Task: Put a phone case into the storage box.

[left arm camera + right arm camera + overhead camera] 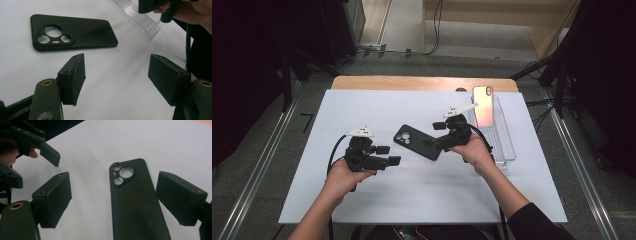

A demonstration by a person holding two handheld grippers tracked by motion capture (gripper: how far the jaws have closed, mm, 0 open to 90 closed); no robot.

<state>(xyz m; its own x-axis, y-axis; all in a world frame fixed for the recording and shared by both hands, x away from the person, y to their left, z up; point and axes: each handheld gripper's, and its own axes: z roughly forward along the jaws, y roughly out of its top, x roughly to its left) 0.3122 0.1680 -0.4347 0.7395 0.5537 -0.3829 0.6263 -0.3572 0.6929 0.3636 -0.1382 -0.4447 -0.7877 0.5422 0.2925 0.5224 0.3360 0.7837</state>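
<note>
- Right gripper (430, 143) hovers over the near end of the black phone case (417, 142), jaws wide apart with nothing clamped; in the right gripper view the case (136, 202) lies on the sheet between the two pads (53, 198), neither pad touching it.
- Black phone case: flat on the white sheet (427, 195), about mid-table, lying on a diagonal, camera cut-outs at its far-left end (three round openings in one raised surround, clearest in the left gripper view (72, 31)).
- Left gripper (389, 155) held above the sheet to the left of the case and near it, jaws pointing toward it. Jaws stand open and empty; the left gripper view shows bare white sheet between the pads (73, 77), with the case lying beyond them.
- Both hands grip their tools from the near side; right hand (474, 150) just beside the case's near-right end, left hand (344, 175) lower left.
- Phone (482, 106) with a pinkish-orange reflective back stands upright at the far right, leaning in a clear plastic tray (507, 147) that runs along the sheet's right side, well apart from the left gripper.
- White sheet covers a wooden table (362, 82), its edge bare along the far side.
</note>
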